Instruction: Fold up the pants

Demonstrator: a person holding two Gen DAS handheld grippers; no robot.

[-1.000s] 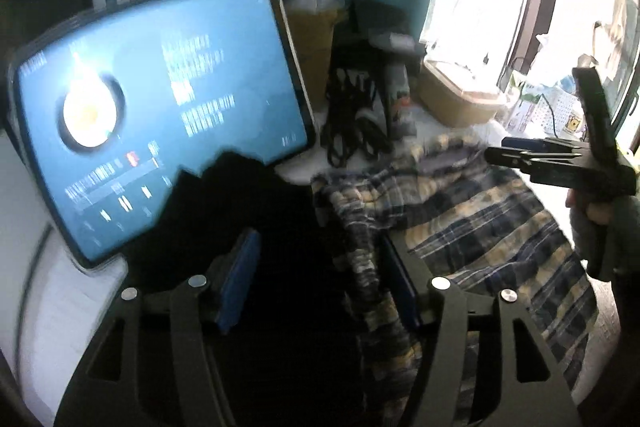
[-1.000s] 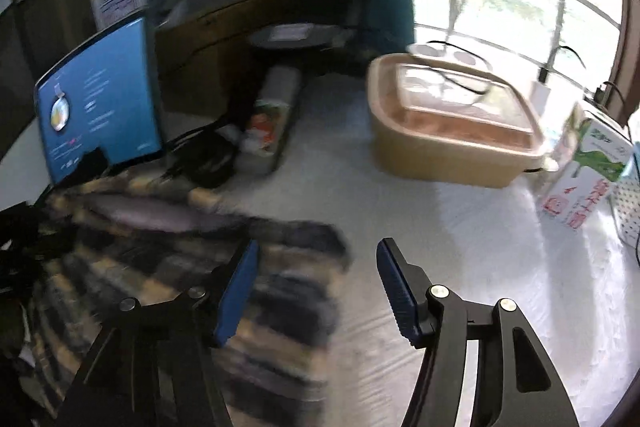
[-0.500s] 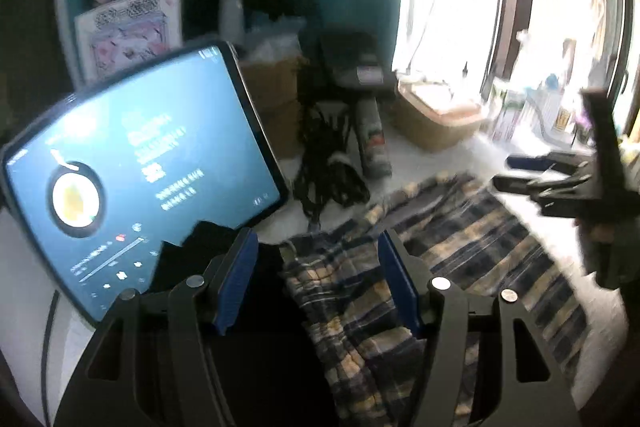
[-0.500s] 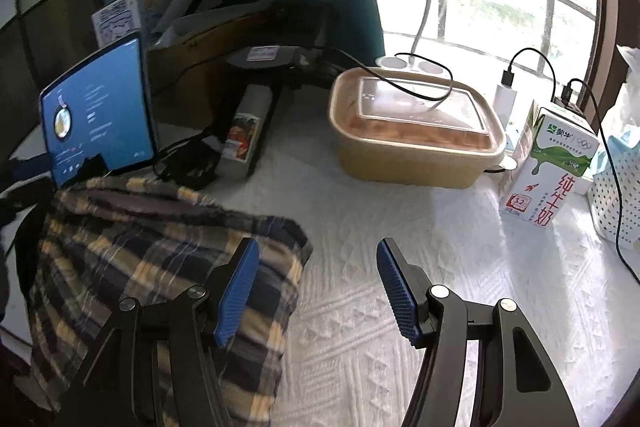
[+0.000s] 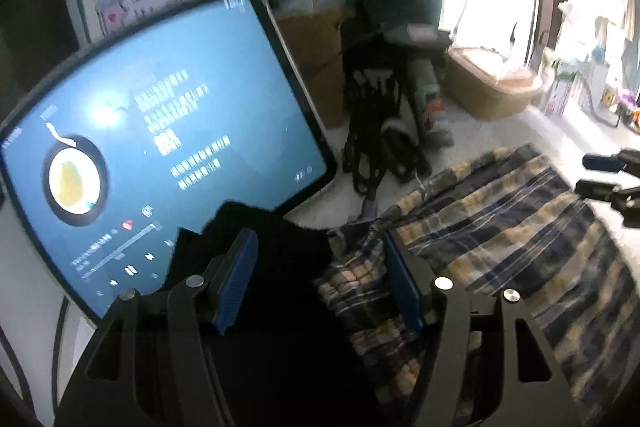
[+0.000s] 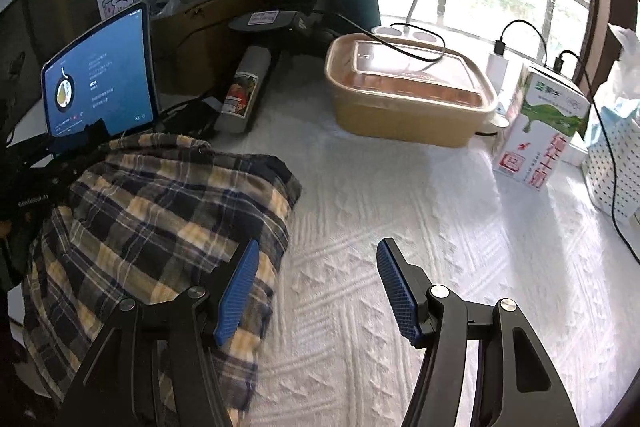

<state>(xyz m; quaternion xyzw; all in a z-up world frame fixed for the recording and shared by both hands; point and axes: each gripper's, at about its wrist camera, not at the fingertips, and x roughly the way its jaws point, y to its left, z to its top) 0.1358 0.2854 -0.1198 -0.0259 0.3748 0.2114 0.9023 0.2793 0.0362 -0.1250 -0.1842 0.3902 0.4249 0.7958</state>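
The plaid pants (image 6: 160, 227), navy and yellow, lie folded in a thick stack on the white textured table cover (image 6: 400, 207). In the left wrist view the pants (image 5: 512, 239) spread to the right, with a bunched end hanging by the right finger. My left gripper (image 5: 320, 275) is open over the stack's left end, with dark cloth (image 5: 272, 239) between its fingers. My right gripper (image 6: 316, 287) is open and empty above the stack's right edge; it also shows in the left wrist view (image 5: 604, 175).
A lit tablet (image 5: 152, 139) stands at the left behind the pants. Black cables (image 5: 376, 139), a cylinder can (image 6: 246, 87), a tan lidded box (image 6: 408, 95), a milk carton (image 6: 540, 131) and a white perforated basket (image 6: 616, 163) sit around the back and right.
The left gripper has dropped lower and closer to the stack's left end. The right gripper has drawn back toward the stack's near right edge. The pants lie still.
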